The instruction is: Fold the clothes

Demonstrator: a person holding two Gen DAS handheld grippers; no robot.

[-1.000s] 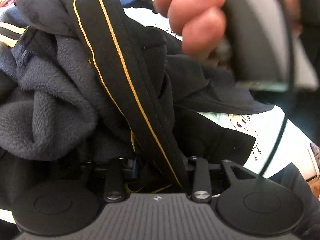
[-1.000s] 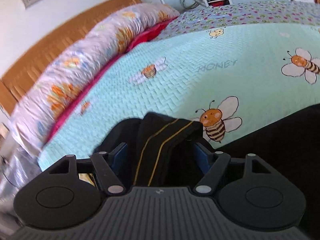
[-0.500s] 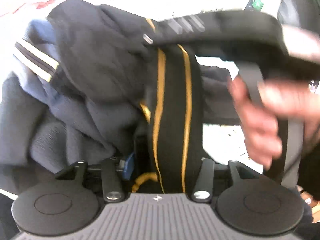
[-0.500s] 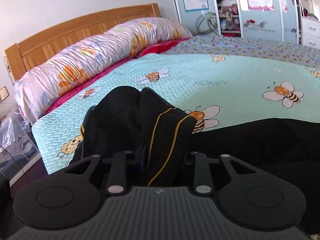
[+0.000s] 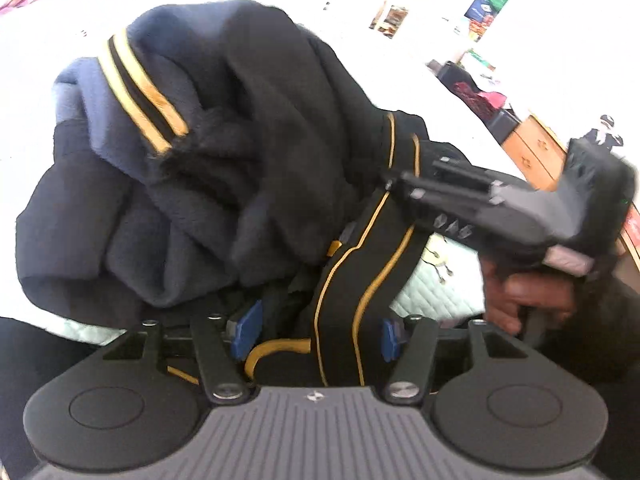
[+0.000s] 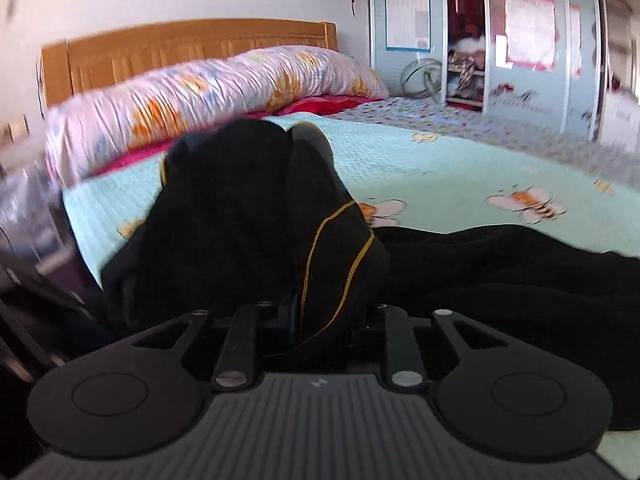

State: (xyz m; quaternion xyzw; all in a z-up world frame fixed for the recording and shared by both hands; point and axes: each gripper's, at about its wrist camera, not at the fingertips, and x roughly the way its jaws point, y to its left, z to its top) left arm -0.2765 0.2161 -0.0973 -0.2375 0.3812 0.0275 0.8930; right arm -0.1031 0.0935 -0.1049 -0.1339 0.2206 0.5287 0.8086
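A dark navy and black fleece garment (image 5: 224,168) with yellow stripes hangs bunched up in the left wrist view. Its black band with yellow piping (image 5: 360,280) runs down between the blue pads (image 5: 244,332) of my left gripper (image 5: 316,332). Those jaws are opening, and the left pad stands clear of the cloth. My right gripper (image 5: 404,184) reaches in from the right, pinching the same band higher up, with a hand (image 5: 524,296) behind it. In the right wrist view the garment (image 6: 248,216) covers my right gripper (image 6: 320,312), whose jaws are closing on the fabric.
A mint green quilt with bee prints (image 6: 440,168) covers the bed. A floral bolster (image 6: 208,92) lies against the wooden headboard (image 6: 180,44). More dark cloth (image 6: 520,272) rests on the quilt at the right. A wardrobe (image 6: 520,40) stands beyond the bed.
The left jaws have spread wider around the piped band. The right jaws have closed in on the fabric, and the right gripper has swung from the top of the left view to its right side.
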